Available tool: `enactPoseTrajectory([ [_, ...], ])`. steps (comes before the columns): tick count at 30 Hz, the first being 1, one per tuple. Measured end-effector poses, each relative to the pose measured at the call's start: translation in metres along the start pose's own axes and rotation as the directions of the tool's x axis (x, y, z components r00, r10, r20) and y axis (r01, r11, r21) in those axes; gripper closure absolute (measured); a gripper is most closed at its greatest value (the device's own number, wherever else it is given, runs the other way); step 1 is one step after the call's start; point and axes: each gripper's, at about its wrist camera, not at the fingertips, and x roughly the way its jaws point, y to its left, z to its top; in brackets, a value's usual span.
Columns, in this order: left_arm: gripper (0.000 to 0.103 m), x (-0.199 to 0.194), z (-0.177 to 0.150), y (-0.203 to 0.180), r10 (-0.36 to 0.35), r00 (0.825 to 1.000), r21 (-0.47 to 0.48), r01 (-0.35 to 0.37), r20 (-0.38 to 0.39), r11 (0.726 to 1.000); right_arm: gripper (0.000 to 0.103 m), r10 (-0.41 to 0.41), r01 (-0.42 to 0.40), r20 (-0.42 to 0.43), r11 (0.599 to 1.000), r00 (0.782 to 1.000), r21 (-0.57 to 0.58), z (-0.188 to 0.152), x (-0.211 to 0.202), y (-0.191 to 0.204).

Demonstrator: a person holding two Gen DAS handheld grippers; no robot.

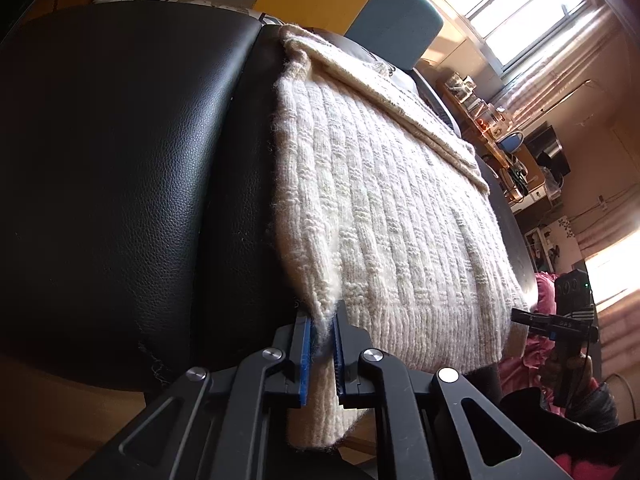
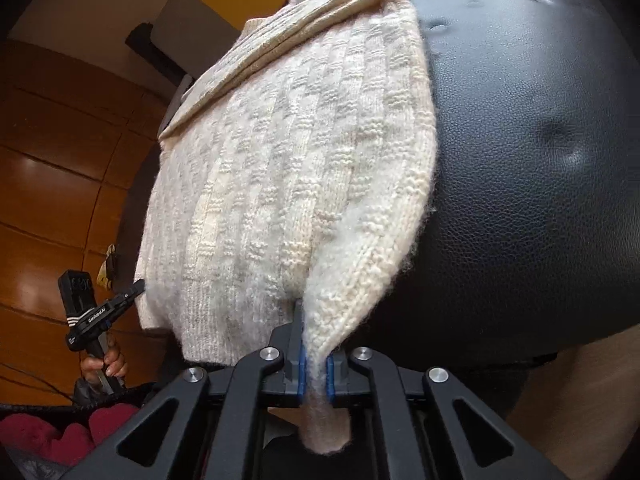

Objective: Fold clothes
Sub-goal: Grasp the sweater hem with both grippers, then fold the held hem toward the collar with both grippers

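A cream ribbed knit sweater (image 1: 384,200) lies spread over a black leather seat (image 1: 120,184), with a folded band across its far end. My left gripper (image 1: 322,320) is shut on the sweater's near left hem corner, and wool bunches between its blue pads. In the right wrist view the same sweater (image 2: 288,168) drapes over the seat (image 2: 540,160). My right gripper (image 2: 316,356) is shut on the near right hem corner, a wool fold hanging down through the jaws. Each view shows the other gripper at the hem's opposite corner: the right gripper (image 1: 520,316) and the left gripper (image 2: 138,286).
A yellow and blue cushion (image 1: 352,0) stands behind the seat. Cluttered shelves (image 1: 516,148) and a bright window (image 1: 508,4) are at the right. A wooden floor (image 2: 52,184) lies to the left, with a person's hand (image 2: 112,362) and dark red clothing (image 2: 72,432) near.
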Motion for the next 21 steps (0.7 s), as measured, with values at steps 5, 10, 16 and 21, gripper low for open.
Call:
enactPoseTrajectory([
  [5,0.095,-0.002,-0.002,-0.013,0.025,0.999,0.068,-0.027,0.028,0.997,0.098,-0.006,0.012,0.045,0.993,0.999,-0.119,-0.003,-0.006,0.034],
  [10,0.095,-0.019,0.013,-0.021,-0.126,0.990,0.061,0.122,0.067,0.991,0.098,0.159,-0.142,0.095,0.976,0.983,-0.164,0.013,-0.018,0.050],
  [16,0.095,-0.038,0.056,-0.018,-0.288,0.944,-0.024,0.296,0.160,0.955,0.098,0.317,-0.301,0.182,0.947,0.931,-0.112,0.041,-0.031,0.041],
  [21,0.095,-0.042,0.108,-0.031,-0.376,0.898,-0.013,0.389,0.229,0.921,0.098,0.376,-0.361,0.269,0.927,0.887,-0.103,0.079,-0.042,0.045],
])
